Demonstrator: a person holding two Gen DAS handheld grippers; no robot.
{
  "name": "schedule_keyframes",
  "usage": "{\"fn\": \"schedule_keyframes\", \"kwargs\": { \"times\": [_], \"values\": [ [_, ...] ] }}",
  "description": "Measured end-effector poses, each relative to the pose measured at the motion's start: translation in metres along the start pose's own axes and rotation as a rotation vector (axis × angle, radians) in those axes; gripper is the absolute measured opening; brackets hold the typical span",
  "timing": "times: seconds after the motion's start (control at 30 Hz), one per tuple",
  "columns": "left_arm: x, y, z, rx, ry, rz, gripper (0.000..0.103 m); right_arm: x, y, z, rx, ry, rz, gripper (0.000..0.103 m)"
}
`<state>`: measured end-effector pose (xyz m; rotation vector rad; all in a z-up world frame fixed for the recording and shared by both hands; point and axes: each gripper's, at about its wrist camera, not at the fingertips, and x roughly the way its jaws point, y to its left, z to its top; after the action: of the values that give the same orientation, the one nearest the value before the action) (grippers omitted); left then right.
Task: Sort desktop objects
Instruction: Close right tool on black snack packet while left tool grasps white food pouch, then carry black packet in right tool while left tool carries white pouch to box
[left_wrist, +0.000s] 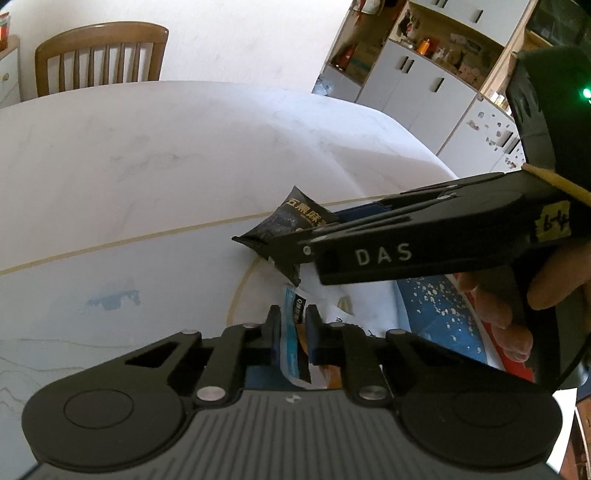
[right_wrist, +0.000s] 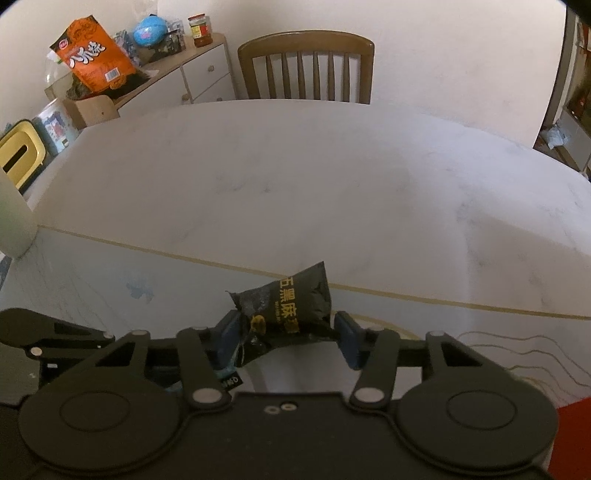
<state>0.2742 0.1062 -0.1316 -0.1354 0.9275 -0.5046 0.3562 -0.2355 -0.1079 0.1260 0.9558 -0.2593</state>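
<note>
Your right tool (right_wrist: 286, 334) grips a crumpled black foil snack packet w/ gold lettering (right_wrist: 284, 308) above the pale marbled surface (right_wrist: 295, 177). Your left tool (left_wrist: 291, 328) — narrow, pinching a white-and-blue printed sachet (left_wrist: 293, 332) — sits just below it.

Your white marbled tabletop (right_wrist: 332, 177), a pale mat (right_wrist: 110, 273) with a thin tan border lying across its near part, a blue speckled sheet (left_wrist: 439, 310) at the right, beside your hand.
</note>
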Motion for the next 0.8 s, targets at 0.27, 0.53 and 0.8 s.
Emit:
{"fn": "schedule_keyframes", "kwargs": {
  "times": [0.27,0.53,0.8],
  "values": [
    [-0.009,-0.002,-0.001,0.001,-0.017,-0.023,0.005,-0.013,-0.004,-0.003,0.023,-0.023,-0.020,0.043],
    [-0.030,-0.007,-0.002,-0.010,-0.054,-0.050,0.002,-0.041,-0.011,-0.011,0.068,-0.062,-0.041,0.043],
    [-0.059,-0.021,-0.010,-0.001,-0.085,-0.062,0.001,-0.085,-0.014,-0.027,0.076,-0.095,-0.045,0.043]
  ]
}}
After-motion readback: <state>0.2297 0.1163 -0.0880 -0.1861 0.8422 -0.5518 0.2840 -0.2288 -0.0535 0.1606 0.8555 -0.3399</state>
